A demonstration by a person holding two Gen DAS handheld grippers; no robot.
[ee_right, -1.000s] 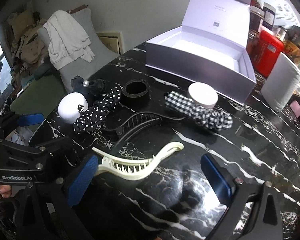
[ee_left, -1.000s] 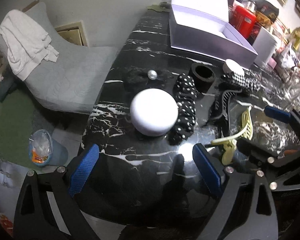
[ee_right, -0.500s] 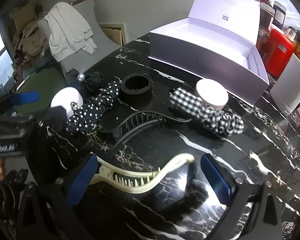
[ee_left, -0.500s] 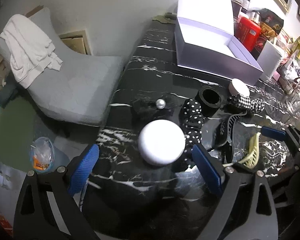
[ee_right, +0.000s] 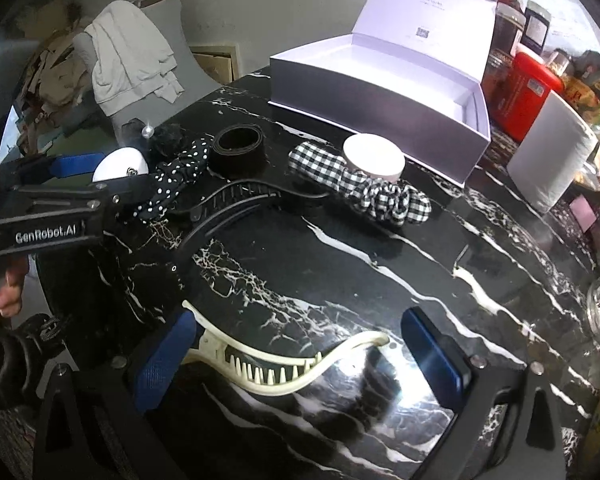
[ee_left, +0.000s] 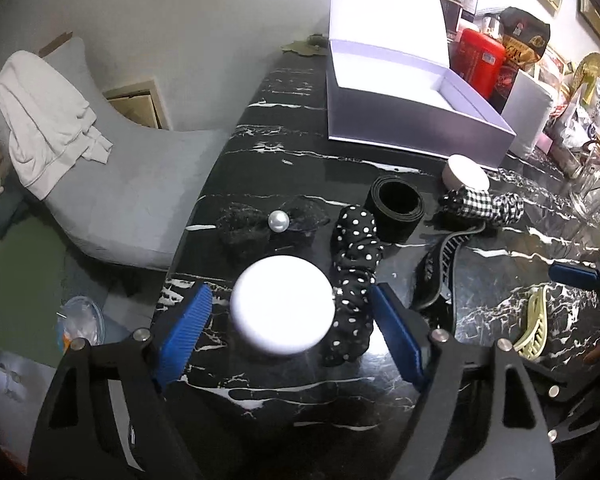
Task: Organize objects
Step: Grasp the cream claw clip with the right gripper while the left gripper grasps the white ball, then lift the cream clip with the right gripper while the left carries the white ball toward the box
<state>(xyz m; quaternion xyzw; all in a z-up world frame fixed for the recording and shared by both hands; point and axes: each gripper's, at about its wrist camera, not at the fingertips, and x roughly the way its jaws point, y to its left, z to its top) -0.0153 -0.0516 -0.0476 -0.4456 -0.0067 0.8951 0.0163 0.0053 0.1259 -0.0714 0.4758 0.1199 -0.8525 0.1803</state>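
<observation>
White round case point(ee_left: 283, 312): on the black marble table point(ee_left: 284, 128), near its front-left edge, well in front of the open lavender box point(ee_left: 400, 116)
Left gripper point(ee_left: 288, 330): angled down; jaws apart, just closing in, straddling the case; pads not touching
Right gripper point(ee_right: 300, 356): angled down; jaws apart around the cream hair claw point(ee_right: 284, 368); left pad at its hinge end

White lettering reading "GenRobot.AI" is showing on the black body of the left gripper point(ee_right: 80, 164) in the right wrist view. Small print is sitting on the inside of the open box lid point(ee_right: 428, 12), but it is staying too small to read.
</observation>
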